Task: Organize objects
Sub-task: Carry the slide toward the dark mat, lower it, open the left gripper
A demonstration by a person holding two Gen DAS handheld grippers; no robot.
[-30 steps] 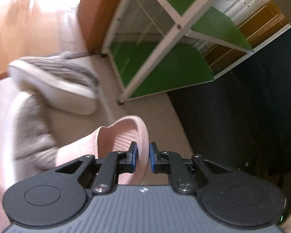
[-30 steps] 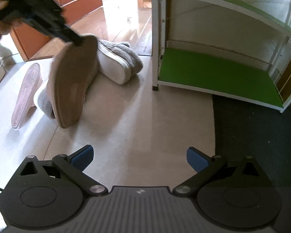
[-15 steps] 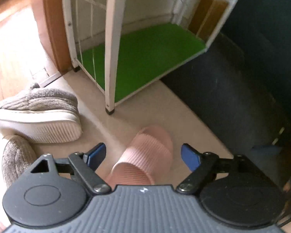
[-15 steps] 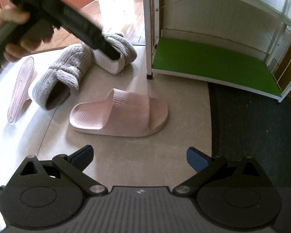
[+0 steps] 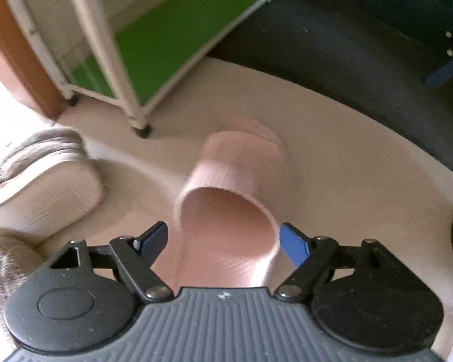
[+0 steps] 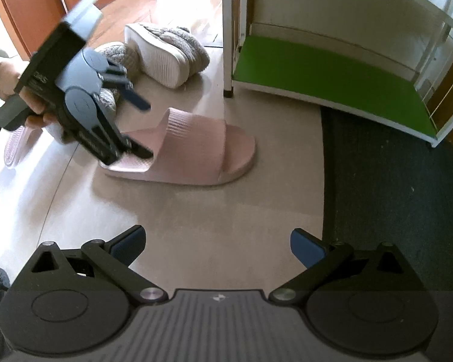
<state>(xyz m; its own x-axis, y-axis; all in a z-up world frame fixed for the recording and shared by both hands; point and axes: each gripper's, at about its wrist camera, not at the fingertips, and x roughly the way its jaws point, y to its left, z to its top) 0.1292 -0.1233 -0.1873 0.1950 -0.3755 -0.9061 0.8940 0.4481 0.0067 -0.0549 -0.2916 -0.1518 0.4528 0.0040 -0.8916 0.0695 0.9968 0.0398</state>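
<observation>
A pink slide slipper (image 6: 196, 147) lies sole-down on the beige floor, toe toward the dark mat. My left gripper (image 6: 142, 126), held by a hand (image 6: 3, 78), hangs over its heel end. In the left wrist view the slipper (image 5: 235, 187) sits between the blue pads of the left gripper (image 5: 223, 235). The jaws are closing from a wide spread and the pads stand clear of the slipper's sides. My right gripper (image 6: 217, 241) stays open above bare floor, nothing between its fingers.
Two grey fuzzy slippers (image 6: 166, 54) lie beside the white rack with a green bottom shelf (image 6: 317, 72). A second pink slipper (image 6: 15, 147) rests at the far left. A dark mat (image 6: 392, 196) covers the floor to the right. An orange door stands behind.
The left gripper let go of the pink slipper, which now lies on the floor. The gripper opened wide, rolled and sank toward the heel end. The right gripper has not moved.
</observation>
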